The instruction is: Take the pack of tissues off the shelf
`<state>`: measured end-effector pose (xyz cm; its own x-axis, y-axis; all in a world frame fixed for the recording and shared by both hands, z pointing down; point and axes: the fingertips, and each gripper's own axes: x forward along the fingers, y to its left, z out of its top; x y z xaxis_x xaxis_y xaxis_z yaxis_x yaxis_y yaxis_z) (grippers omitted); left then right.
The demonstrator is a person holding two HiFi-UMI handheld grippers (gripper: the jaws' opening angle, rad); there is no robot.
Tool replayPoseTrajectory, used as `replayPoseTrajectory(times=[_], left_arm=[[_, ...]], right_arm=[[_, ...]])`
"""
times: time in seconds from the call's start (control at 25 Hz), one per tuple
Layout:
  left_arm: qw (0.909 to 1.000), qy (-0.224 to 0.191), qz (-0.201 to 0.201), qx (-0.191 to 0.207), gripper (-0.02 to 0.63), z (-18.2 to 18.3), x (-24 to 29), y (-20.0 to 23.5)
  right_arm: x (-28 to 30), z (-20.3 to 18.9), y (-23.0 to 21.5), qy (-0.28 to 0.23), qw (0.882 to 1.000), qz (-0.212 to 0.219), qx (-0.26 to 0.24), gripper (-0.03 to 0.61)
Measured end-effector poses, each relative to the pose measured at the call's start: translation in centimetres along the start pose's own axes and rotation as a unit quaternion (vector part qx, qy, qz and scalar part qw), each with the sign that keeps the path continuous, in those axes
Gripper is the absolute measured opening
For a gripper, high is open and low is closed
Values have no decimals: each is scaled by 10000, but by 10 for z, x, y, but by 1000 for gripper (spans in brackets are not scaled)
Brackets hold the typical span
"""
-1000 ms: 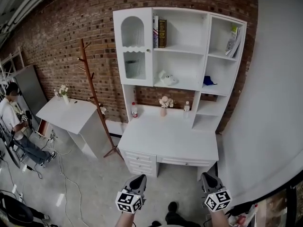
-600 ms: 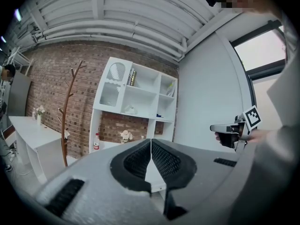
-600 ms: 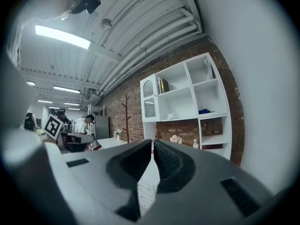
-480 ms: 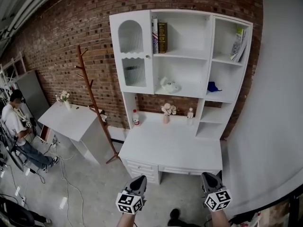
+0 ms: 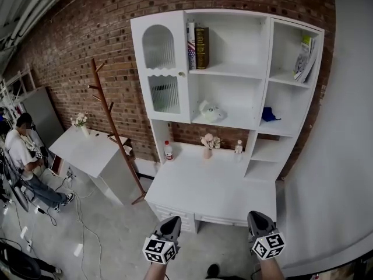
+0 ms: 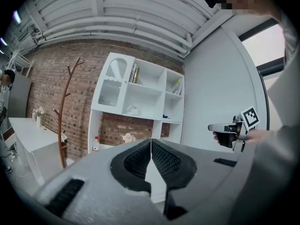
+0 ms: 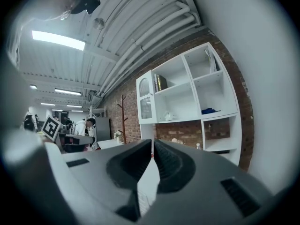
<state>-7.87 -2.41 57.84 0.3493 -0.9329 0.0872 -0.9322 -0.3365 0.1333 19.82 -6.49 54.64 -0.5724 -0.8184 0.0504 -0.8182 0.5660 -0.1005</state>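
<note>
A white lumpy pack [image 5: 211, 111] lies on the middle shelf of the white shelf unit [image 5: 233, 72] above the desk; whether it is the tissues I cannot tell at this distance. It also shows small in the left gripper view [image 6: 133, 110] and the right gripper view [image 7: 168, 116]. A blue item [image 5: 268, 114] lies on the right-hand shelf. My left gripper [image 5: 172, 220] and right gripper [image 5: 256, 217] are held level at the bottom of the head view, well short of the desk. Both are shut with nothing in them, the left gripper [image 6: 151, 144] and the right gripper [image 7: 153, 146] each with jaws meeting.
A white desk [image 5: 210, 182] with a red-capped bottle [image 5: 168, 150], a flower vase [image 5: 208, 143] and a small bottle [image 5: 238, 147] stands under the shelves. A wooden coat rack [image 5: 111, 127] and a slanted white table [image 5: 87, 150] stand left. A person [image 5: 23, 150] sits far left.
The shelf unit and desk have grown larger and nearer in the head view. Both grippers have gone forward toward them, still shut and level.
</note>
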Motion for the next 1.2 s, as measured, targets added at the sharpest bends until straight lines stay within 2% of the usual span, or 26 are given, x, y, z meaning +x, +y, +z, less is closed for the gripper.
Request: replayPoseTrajectory(times=[0.6,1.2], left_arm=[[9992,-86,394,-9,26,3,76,5],[9984,-63,554,3,26,10,107,14]], right_arm=[[68,2,-70,49,9992,409,15,37],[103,7,-93,61,9984,561,27,37]])
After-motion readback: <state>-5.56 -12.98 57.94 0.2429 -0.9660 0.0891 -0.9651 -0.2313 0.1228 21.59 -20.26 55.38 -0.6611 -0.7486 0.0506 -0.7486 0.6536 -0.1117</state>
